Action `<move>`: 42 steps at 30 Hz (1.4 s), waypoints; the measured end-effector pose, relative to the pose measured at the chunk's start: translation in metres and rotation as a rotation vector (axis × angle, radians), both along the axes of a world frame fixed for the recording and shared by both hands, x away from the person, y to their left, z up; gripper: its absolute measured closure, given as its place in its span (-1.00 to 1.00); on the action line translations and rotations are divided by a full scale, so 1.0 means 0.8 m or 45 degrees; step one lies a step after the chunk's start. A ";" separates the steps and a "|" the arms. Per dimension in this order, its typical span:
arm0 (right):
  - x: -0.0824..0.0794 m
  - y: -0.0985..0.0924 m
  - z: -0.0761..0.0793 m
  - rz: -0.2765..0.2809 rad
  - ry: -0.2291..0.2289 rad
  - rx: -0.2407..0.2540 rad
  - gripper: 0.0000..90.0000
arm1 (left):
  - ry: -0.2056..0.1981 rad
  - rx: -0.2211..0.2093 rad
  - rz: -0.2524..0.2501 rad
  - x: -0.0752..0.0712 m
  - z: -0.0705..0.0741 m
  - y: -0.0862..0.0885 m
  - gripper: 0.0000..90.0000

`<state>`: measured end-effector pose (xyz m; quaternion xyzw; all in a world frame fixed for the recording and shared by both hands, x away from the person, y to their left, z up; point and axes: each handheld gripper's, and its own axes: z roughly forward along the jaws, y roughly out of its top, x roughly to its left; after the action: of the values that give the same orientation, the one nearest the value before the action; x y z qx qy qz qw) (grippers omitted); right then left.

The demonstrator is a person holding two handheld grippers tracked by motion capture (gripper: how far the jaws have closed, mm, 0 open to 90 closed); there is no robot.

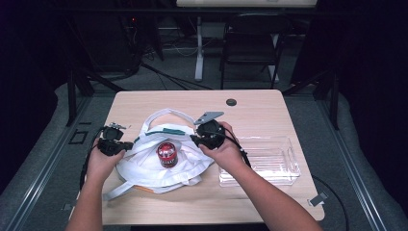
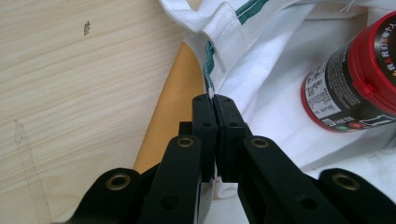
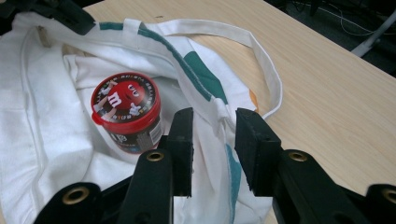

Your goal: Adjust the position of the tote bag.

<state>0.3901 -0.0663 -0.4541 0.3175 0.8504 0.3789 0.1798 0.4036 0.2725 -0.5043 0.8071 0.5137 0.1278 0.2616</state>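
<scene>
Two grippers worked a white tote bag (image 1: pixel 159 166) spread on the wooden table (image 1: pixel 250 108). The left gripper (image 2: pixel 212 100) stood clamped on the bag's green-trimmed rim, apparently to pin the mouth open. A red-lidded candy jar (image 3: pixel 127 112) sat upright inside the bag, on its white cloth. The right gripper (image 3: pixel 214 126) held its jaws apart astride the opposite rim, with cloth between them but not visibly pinched, likely poised to lift that edge. A clear plastic tray (image 1: pixel 267 161) lay beside the bag.
</scene>
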 end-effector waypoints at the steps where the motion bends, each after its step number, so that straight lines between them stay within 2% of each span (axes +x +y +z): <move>1: -0.003 0.001 0.000 0.004 -0.003 0.004 0.50 | 0.002 -0.008 0.001 0.000 0.000 0.001 0.97; 7: -0.017 0.001 -0.004 0.036 0.022 0.019 0.50 | -0.024 -0.079 0.032 -0.004 -0.004 0.008 0.97; 12: -0.028 0.000 -0.008 0.040 0.035 0.016 0.55 | -0.026 -0.057 0.027 -0.005 -0.001 0.006 0.97; 15: -0.034 -0.002 -0.011 0.026 0.049 0.026 0.59 | -0.026 -0.036 0.022 -0.004 -0.002 0.003 0.97; 18: -0.039 -0.003 -0.017 0.007 0.070 0.038 0.66 | -0.028 -0.038 0.025 -0.004 -0.002 0.002 0.97; 28: -0.038 0.004 -0.039 -0.002 0.121 -0.013 0.69 | -0.029 -0.043 0.021 -0.002 -0.005 0.003 0.97; 29: -0.037 0.008 -0.043 0.015 0.147 -0.039 0.70 | -0.030 -0.041 0.020 -0.002 -0.005 0.004 0.97; 33: -0.039 0.013 -0.049 0.035 0.162 -0.071 0.71 | -0.029 -0.036 0.015 -0.002 -0.004 0.004 0.97; 38: -0.041 0.015 -0.053 0.041 0.157 -0.091 0.70 | -0.030 -0.037 0.015 -0.003 -0.004 0.004 0.97; 42: -0.042 0.014 -0.057 0.048 0.178 -0.093 0.73 | -0.030 -0.039 0.013 -0.003 -0.004 0.005 0.97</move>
<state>0.3567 -0.0549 -0.4995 0.3204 0.8799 0.3280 0.1243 0.4012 0.2762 -0.5075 0.7987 0.5167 0.1309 0.2792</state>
